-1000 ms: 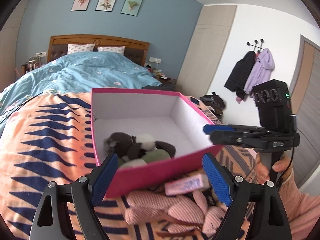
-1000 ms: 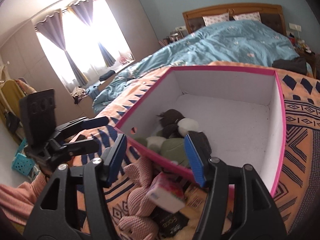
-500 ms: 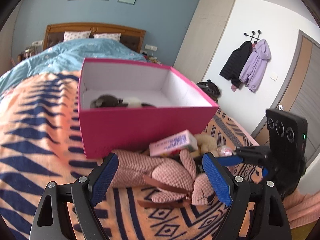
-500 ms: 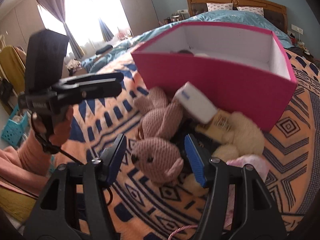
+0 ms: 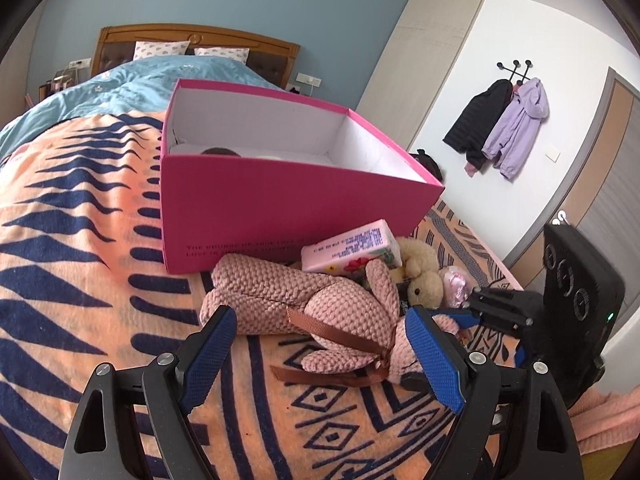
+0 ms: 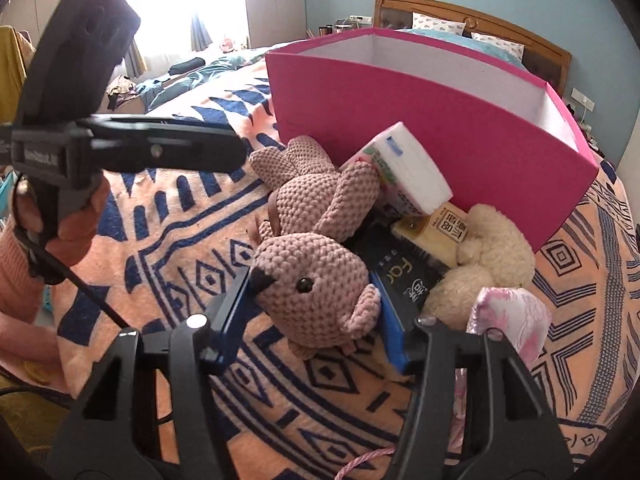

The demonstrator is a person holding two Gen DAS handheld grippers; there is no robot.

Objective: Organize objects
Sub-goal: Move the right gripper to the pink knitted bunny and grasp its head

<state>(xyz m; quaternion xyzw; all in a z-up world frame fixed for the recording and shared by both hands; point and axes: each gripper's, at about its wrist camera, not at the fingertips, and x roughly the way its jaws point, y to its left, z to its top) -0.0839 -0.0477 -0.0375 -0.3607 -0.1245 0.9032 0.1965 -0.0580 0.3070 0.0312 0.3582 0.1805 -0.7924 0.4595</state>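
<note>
Left wrist view: we see the left gripper point(image 5: 320, 356) with jaws spread wide and empty, poised above the body of the pink crocheted rabbit point(image 5: 304, 300), which lies on the orange patterned blanket point(image 5: 72, 240) just in front of the pink box point(image 5: 280, 208). Only this view looks over the box's rim, where a dark object point(image 5: 220, 151) shows inside; it also shows the right gripper point(image 5: 472, 316) from the side, at the rabbit's head.

Right wrist view: we see what the other hides, namely the rabbit's head point(image 6: 312, 280) lying between the blue pads of the right gripper point(image 6: 316, 308), whose jaws are closing; we cannot tell whether the pads press on it. Beside it lie a tissue pack point(image 6: 404, 168), a cream plush toy point(image 6: 488, 256), a dark packet point(image 6: 400, 276) and a pink satin pouch point(image 6: 512, 316).

Pose: both grippers tilt downward toward the blanket. A hand point(image 6: 68, 216) in a pink sleeve grips the left gripper's handle.
</note>
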